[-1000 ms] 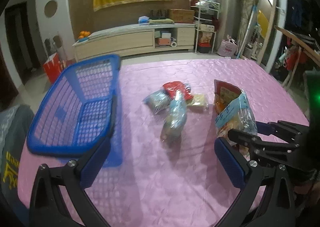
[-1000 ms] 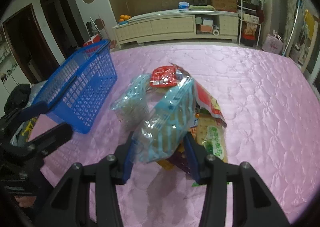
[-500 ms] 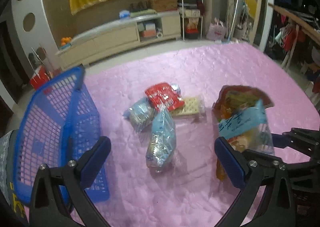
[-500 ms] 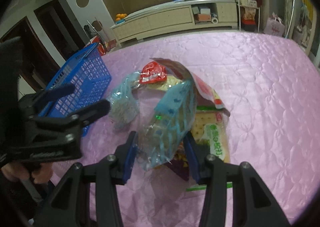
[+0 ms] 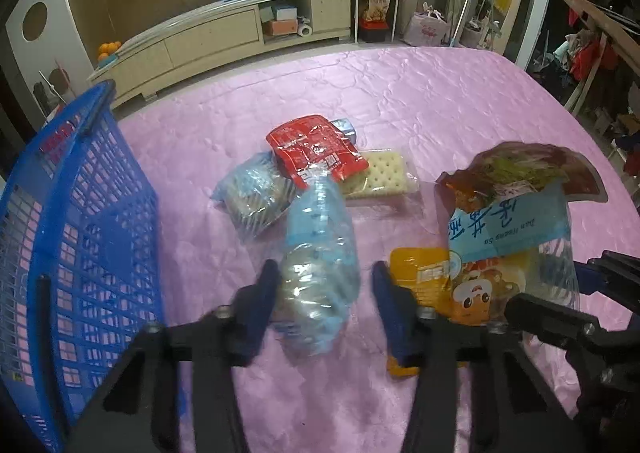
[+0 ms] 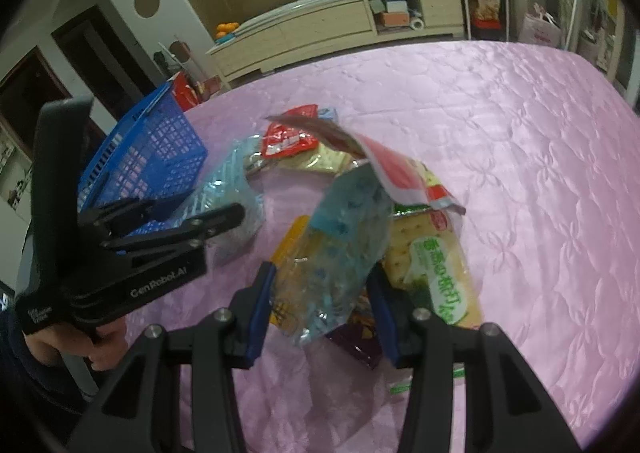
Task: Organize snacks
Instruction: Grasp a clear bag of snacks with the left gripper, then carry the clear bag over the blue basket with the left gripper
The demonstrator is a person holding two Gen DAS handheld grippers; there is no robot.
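Note:
My left gripper (image 5: 322,285) is partly closed around a clear blue snack bag (image 5: 316,253) lying on the pink tablecloth; the left finger touches it and a gap shows on the right. My right gripper (image 6: 322,289) is shut on another clear blue snack bag (image 6: 340,237) and holds it upright, with a red packet (image 6: 392,169) draped over it. A red packet (image 5: 314,149), a cracker pack (image 5: 380,175) and a third blue bag (image 5: 254,195) lie behind. The blue basket (image 5: 80,237) stands at the left.
An orange cartoon pouch (image 5: 448,285) lies by my left gripper's right finger. A green-label cracker pack (image 6: 436,265) and a purple packet (image 6: 360,341) lie under my right gripper. A long cabinet (image 5: 224,37) stands beyond the table's far edge.
My left gripper moved forward and down over the blue bag and its jaws narrowed from wide open. My right gripper kept holding its bag, raised slightly.

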